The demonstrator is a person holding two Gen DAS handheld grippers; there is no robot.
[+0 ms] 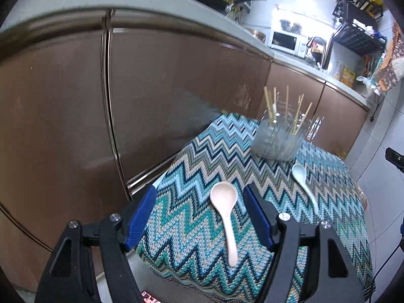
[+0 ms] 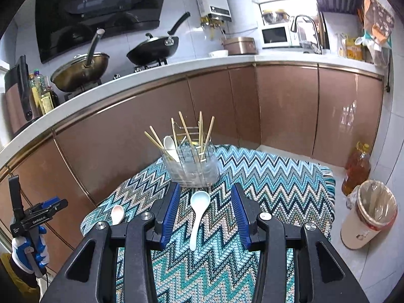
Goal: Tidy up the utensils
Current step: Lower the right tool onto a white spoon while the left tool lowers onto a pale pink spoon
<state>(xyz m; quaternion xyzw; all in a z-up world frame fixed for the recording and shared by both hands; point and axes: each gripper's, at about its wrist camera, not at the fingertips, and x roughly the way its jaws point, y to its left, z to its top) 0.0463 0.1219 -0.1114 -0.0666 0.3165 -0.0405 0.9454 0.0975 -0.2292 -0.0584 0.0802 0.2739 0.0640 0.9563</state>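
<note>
Spoon (image 2: 169,149) in holder (image 2: 192,169): rt view only.

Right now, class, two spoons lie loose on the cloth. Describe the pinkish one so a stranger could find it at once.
Start at the zigzag-patterned cloth and its clear utensil holder with chopsticks. Nearer than that holder, between the open left gripper's fingers, lies the pinkish spoon, bowl toward the holder. The pale blue spoon beside it is cooler in colour.

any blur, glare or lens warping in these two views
Left wrist view: utensil holder motion-blurred, window glare washes out the microwave, cabinet edges bow. Right wrist view: sharper, pale blue spoon crisp, countertop curves from fisheye, glare on the right cabinet door.
</note>
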